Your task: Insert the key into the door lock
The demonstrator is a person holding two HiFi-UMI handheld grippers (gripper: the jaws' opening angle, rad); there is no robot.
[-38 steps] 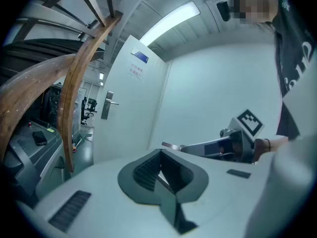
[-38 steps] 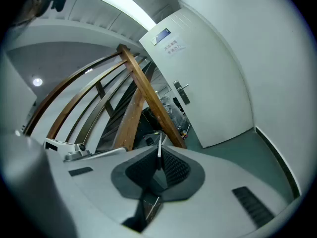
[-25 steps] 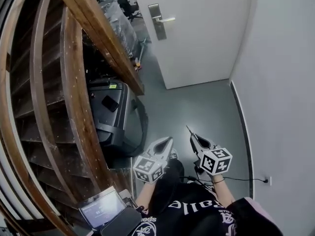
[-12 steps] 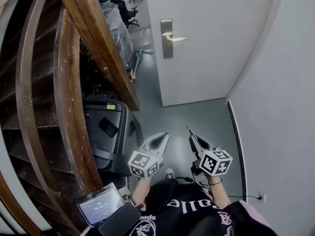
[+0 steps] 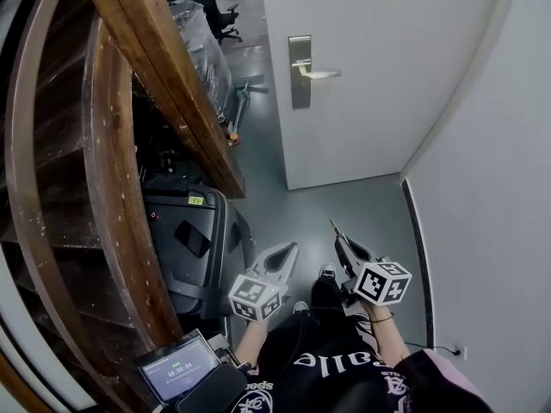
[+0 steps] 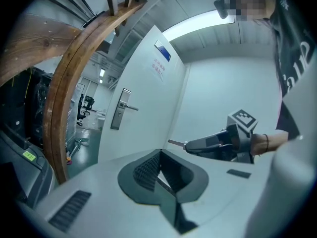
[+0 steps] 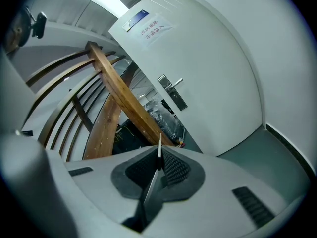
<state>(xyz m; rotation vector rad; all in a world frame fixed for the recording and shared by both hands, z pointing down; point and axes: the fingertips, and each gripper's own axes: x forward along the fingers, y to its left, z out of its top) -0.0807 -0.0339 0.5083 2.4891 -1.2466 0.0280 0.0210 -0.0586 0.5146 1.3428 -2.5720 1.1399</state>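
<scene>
The white door (image 5: 379,67) stands ahead, with a metal lock plate (image 5: 300,71) and lever handle (image 5: 321,74) near its left edge. My right gripper (image 5: 341,240) is shut on a thin metal key (image 5: 332,227) whose blade pokes forward past the jaw tips, far short of the door. In the right gripper view the key (image 7: 159,150) stands upright between the pads, with the lock plate (image 7: 176,94) above it. My left gripper (image 5: 290,249) hangs beside it, shut on nothing. From the left gripper view (image 6: 158,155) I see the key tip (image 6: 176,143) and the lock plate (image 6: 119,115).
A curved wooden stair stringer (image 5: 164,76) and rails fill the left. Under it sits a black case (image 5: 194,239), and a small screen (image 5: 179,370) is at the bottom. A white wall (image 5: 491,188) closes the right side. Office chairs (image 5: 225,15) show past the door's left edge.
The view has shifted, and the door and lock plate now look larger and nearer. Both grippers keep about the same place in view, the key still held.
</scene>
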